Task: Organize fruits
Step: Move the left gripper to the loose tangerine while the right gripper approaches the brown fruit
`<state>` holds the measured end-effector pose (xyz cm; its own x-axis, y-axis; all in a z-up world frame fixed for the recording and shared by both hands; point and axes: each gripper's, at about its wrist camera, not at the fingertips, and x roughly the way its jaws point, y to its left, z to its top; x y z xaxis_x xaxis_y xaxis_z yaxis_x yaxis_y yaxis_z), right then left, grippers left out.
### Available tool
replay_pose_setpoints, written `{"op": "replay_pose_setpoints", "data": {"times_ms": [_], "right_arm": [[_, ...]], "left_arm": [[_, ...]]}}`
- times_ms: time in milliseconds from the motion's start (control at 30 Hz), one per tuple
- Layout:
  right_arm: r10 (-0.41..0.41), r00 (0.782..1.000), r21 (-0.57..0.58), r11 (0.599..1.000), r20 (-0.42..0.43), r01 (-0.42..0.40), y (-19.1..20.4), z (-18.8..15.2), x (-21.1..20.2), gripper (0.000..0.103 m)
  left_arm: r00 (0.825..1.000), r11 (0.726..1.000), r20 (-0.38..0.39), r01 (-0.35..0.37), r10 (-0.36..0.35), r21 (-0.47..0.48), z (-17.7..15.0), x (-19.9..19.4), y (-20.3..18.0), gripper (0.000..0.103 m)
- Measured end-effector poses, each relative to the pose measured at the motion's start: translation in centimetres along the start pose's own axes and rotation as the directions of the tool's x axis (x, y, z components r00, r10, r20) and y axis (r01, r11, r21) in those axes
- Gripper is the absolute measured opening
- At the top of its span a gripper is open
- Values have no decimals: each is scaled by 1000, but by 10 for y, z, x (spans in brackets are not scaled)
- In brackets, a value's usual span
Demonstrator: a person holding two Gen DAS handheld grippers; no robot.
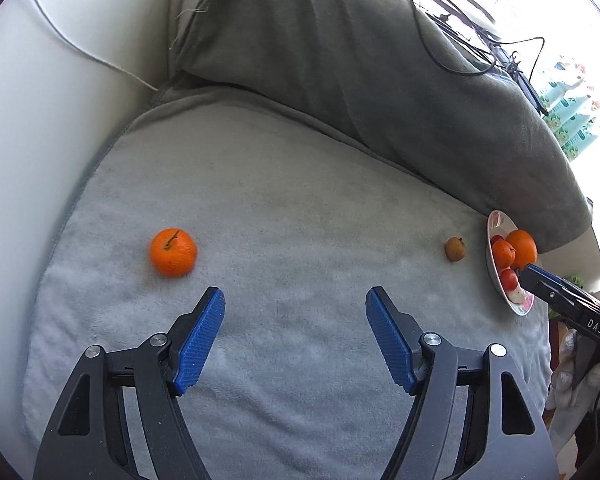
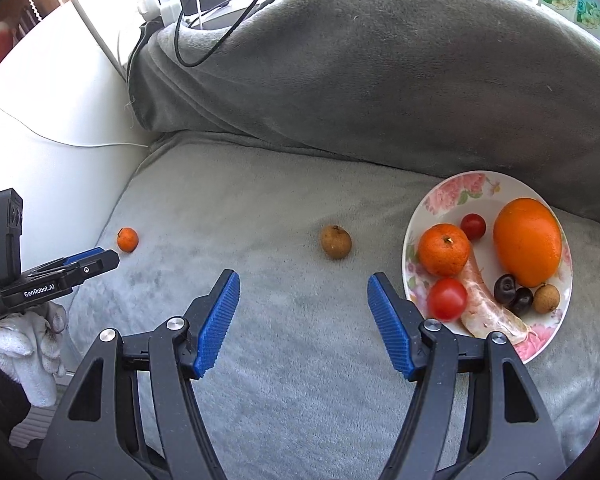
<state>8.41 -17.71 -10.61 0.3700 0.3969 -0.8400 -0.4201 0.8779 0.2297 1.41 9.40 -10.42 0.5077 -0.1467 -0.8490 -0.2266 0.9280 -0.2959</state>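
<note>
left wrist view: the left tool (image 1: 295, 334) is spread wide and holds nothing, above a grey plush cushion (image 1: 300, 216). a small orange mandarin (image 1: 173, 252) lies ahead to its left, and a brown round longan (image 1: 455, 249) lies near a floral white plate (image 1: 496, 220). the other tool reads "das".

right wrist view: the right tool (image 2: 303, 322) is spread and holds nothing, beside the plate of fruit. the left tool body reads "genrobot.ai". a dark grey blanket (image 2: 380, 80) is heaped behind.

Home living room, grey-covered sofa (image 2: 300, 360), cushion (image 2: 380, 80), floral plate (image 2: 452, 192)
</note>
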Motion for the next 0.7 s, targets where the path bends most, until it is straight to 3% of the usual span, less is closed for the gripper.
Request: {"op": "replay_pose_setpoints", "data": {"times_ms": [367,500,700], "right_arm": [[-15,998,-35,999,-62,13,-2,20,38,69],[-33,994,-54,998,-106,27,-5,25,56,58],[-60,988,-86,995,-140,48,-6,31,76,58]], "left_arm": [[999,994,-8,-38,37,-107,0,7,46,71],[999,991,-11,-38,37,-128,2,11,53,70],[999,988,-17,-42,40,-149,9,20,63,65]]}}
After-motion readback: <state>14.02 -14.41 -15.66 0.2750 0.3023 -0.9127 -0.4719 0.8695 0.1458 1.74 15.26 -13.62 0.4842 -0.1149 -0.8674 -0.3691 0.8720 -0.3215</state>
